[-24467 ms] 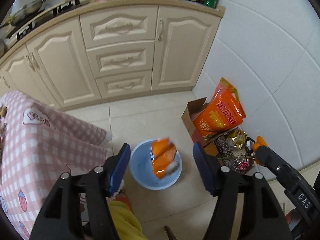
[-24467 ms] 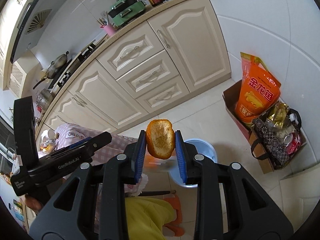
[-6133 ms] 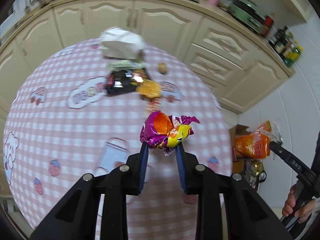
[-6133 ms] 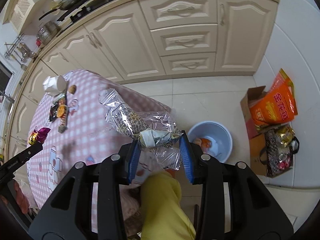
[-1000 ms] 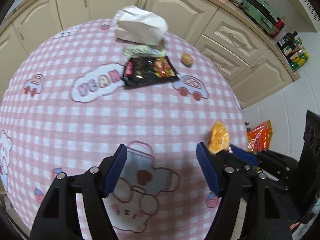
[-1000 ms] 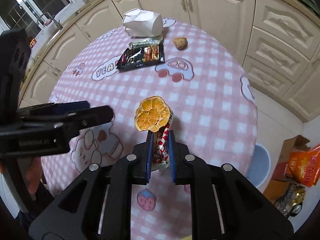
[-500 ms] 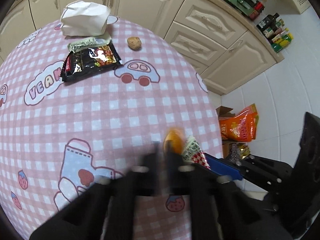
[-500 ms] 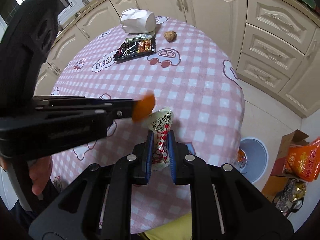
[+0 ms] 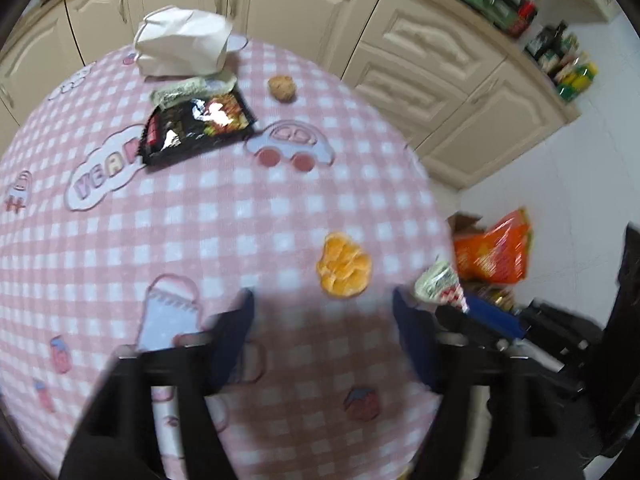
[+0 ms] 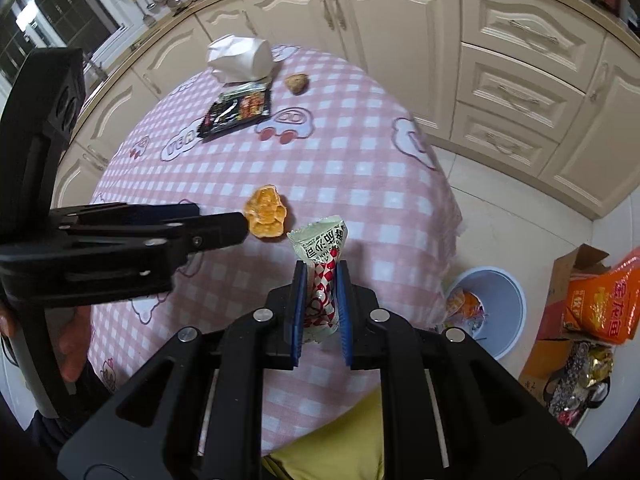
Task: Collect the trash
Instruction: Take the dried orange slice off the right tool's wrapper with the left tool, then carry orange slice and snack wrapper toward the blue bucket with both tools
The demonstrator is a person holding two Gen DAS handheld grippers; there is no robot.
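Orange peel [image 10: 266, 213]: curled, pitted, lobed inner face up, on pink-checked tablecloth [image 10: 352, 168] near the near right edge. Left gripper [image 9: 322, 312] blurred, jaws just opened, spread wide, nothing between; peel just beyond them. Right gripper [image 10: 321, 300] pinched on crinkly red-and-white snack wrapper [image 10: 322, 264], flared top standing clear. Farther back: glossy black packet [image 10: 238, 112], crumpled white paper [image 10: 240, 58], brown lump [image 10: 297, 82]. Pale blue plastic bin [image 10: 502, 292] on tiled floor, right of table.
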